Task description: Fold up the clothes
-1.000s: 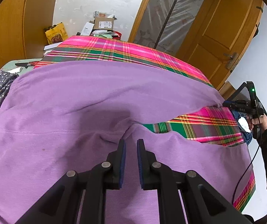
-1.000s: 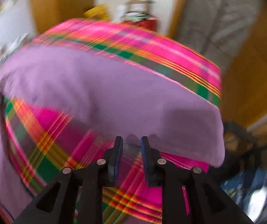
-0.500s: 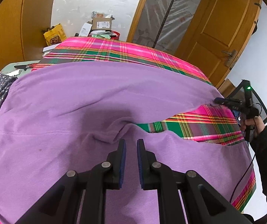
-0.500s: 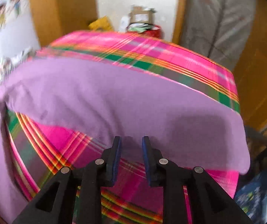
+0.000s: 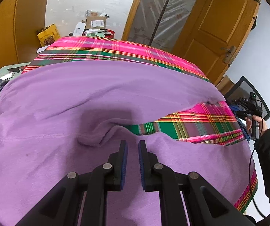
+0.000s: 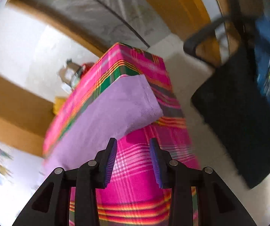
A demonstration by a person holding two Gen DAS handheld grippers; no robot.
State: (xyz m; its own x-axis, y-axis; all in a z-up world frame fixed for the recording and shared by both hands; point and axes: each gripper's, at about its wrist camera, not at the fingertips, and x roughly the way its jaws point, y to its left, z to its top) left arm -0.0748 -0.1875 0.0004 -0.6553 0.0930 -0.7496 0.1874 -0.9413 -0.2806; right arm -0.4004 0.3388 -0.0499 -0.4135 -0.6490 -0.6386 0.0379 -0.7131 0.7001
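Bedroom-ish setup with wooden doors, and a table under a loud pink-and-green plaid cloth (image 5: 201,126), with the purple garment (image 5: 89,98) spread over most of it. Nearest the camera, the left gripper (image 5: 133,146) hovers low over the near part of the purple fabric, jaws drawn narrow with a slim gap and nothing pinched between them. Just past its tips there's a bunched ridge (image 5: 101,131) where the fabric dives into a notch showing plaid. If the gripper bites there it probably grabs two layers and drags a crease into the fold. Farther off, the right gripper (image 6: 133,150) is spread wide and empty, out past the table's right side (its view is blurry, so it's swinging). The far flap's corner (image 6: 142,98) sits close to the table edge, so any tug toward that side could slide it over.
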